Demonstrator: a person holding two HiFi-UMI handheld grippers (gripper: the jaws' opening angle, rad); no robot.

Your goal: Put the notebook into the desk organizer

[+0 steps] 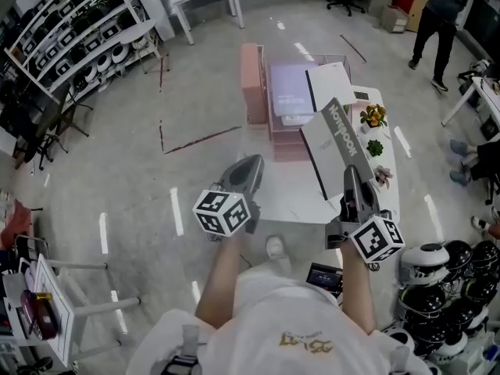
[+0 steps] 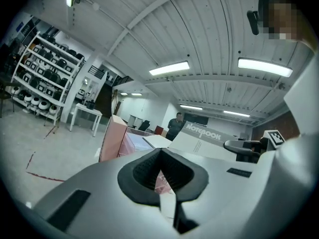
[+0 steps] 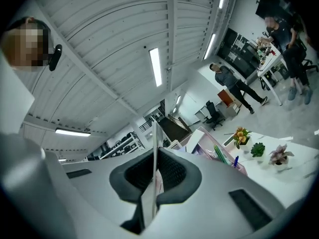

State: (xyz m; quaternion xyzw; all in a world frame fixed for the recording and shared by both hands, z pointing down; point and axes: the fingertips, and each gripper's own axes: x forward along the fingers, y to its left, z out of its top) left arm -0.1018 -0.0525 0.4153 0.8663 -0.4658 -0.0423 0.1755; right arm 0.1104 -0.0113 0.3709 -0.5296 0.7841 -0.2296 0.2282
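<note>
Looking down in the head view, I see the right gripper (image 1: 351,176) clamped on the notebook (image 1: 341,135), which is tilted in the air above the white worktop (image 1: 289,203), near the pink organizer (image 1: 254,92). The left gripper (image 1: 248,167) hovers apart from it. In the left gripper view, its fingers (image 2: 139,171) sit together, holding nothing. In the right gripper view, the fingers (image 3: 175,176) pinch the notebook's thin edge, which stands upright between them.

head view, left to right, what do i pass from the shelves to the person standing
shelves → desk organizer → notebook → flower pot → person
</note>
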